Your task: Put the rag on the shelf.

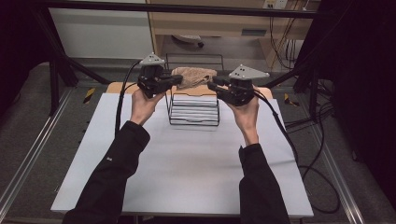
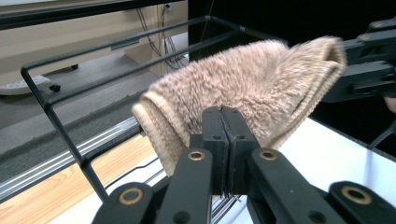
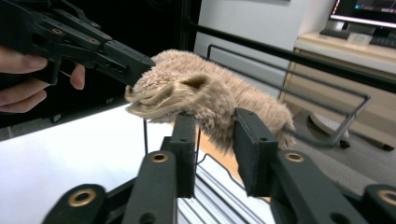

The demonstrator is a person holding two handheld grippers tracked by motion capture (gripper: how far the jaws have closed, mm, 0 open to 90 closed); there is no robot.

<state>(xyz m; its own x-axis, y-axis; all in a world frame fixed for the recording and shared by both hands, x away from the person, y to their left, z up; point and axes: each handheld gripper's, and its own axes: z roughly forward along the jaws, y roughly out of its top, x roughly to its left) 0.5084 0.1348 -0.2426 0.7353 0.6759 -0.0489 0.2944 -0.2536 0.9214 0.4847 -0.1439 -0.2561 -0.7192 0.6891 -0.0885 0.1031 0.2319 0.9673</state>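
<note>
The black wire rack (image 1: pixel 194 100) stands at the table's (image 1: pixel 187 172) far middle, its bars blocking passage there. A fluffy tan towel (image 1: pixel 192 76) drapes its top. The near tabletop lies open.

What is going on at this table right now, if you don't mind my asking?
A person holds a gripper in each hand and is handling a fluffy beige towel draped over the top of a black wire rack on the white table. The left gripper is shut on the towel's near edge. The right gripper has its jaws apart at the towel's other end, with the cloth just ahead of them and not pinched.
</note>
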